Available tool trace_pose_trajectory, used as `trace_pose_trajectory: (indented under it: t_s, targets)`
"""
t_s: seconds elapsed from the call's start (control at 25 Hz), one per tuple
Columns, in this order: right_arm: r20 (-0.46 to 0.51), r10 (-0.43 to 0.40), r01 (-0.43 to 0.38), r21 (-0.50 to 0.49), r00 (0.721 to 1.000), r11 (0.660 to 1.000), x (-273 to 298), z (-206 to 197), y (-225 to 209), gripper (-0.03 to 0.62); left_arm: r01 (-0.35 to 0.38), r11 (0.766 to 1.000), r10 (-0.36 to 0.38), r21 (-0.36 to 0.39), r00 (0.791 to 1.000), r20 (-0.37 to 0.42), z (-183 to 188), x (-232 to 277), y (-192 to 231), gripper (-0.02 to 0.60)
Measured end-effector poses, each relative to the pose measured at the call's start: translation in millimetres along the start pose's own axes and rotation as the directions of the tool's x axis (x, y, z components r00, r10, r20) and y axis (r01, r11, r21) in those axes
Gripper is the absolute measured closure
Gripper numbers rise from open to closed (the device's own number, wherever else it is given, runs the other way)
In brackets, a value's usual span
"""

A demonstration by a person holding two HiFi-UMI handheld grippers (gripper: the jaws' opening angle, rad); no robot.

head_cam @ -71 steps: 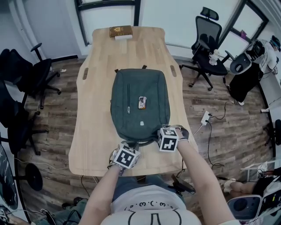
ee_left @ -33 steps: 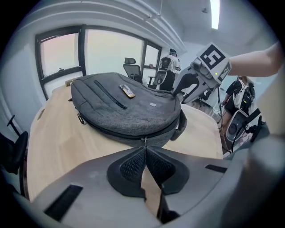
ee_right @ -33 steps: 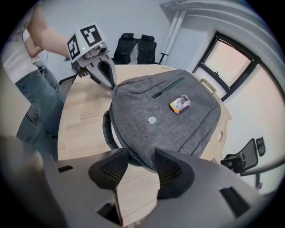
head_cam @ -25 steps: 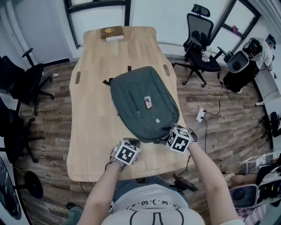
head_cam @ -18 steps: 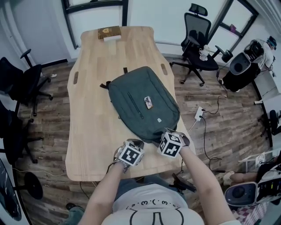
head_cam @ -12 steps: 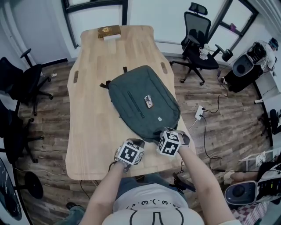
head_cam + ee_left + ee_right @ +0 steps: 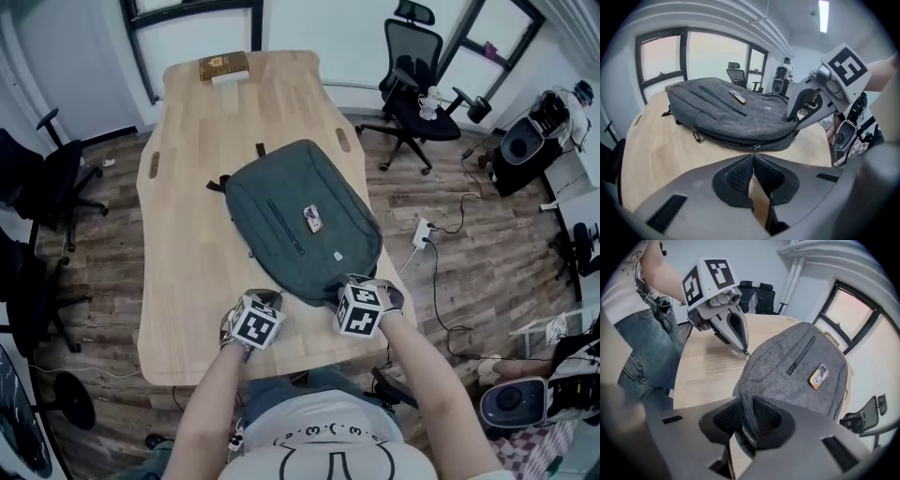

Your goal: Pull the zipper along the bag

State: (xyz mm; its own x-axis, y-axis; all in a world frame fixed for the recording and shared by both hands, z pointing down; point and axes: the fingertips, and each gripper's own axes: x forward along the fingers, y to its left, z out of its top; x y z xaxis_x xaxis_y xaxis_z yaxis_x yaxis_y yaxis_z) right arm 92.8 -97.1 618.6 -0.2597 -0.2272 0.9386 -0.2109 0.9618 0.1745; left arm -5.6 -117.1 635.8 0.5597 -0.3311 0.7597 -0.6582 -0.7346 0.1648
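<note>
A grey backpack (image 7: 300, 220) lies flat and skewed on the wooden table (image 7: 187, 253). Its zipper runs along the near edge (image 7: 726, 139). My left gripper (image 7: 270, 298) sits at the bag's near-left rim, shut on the small metal zipper pull (image 7: 755, 148). In the right gripper view its tips (image 7: 746, 352) pinch that pull. My right gripper (image 7: 351, 283) is at the bag's near corner. Its jaws have just been closing, and its pads (image 7: 765, 416) now press a fold of the bag's grey fabric (image 7: 746, 414).
An orange tag (image 7: 307, 217) lies on the bag's front. A brown book (image 7: 223, 66) sits at the table's far end. Office chairs (image 7: 412, 75) stand around the table, and cables and a power strip (image 7: 422, 232) lie on the floor at the right.
The right gripper came in from the bag's right corner and sits on its near edge. The left gripper slid a little left along the rim. The bag lies more skewed than at first.
</note>
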Motion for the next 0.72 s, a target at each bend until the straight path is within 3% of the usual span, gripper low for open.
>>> trace_pose_trajectory:
  t_s: [0.2,0.4,0.56,0.72]
  targets:
    - [-0.015,0.011,-0.011,0.003,1.000,1.000,1.8,0.9,4.2,0.471,-0.091,0.996,0.092,0.021,0.996,-0.015,2.0,-4.6,55.1,0.563]
    - [-0.038,0.024,-0.025,-0.022,0.999,0.999,1.0,3.0,3.0,0.473,-0.189,0.982,0.189,-0.017,0.982,-0.026,16.4,-7.5,111.6,0.563]
    - [-0.008,0.048,-0.048,0.005,0.999,0.999,2.2,14.2,5.1,0.476,-0.219,0.976,0.219,0.011,0.975,-0.049,22.2,-2.9,133.8,0.561]
    - [0.032,0.070,-0.070,0.011,0.997,0.997,5.9,29.9,16.3,0.477,-0.237,0.971,0.236,-0.008,0.970,-0.049,21.4,-3.0,142.4,0.560]
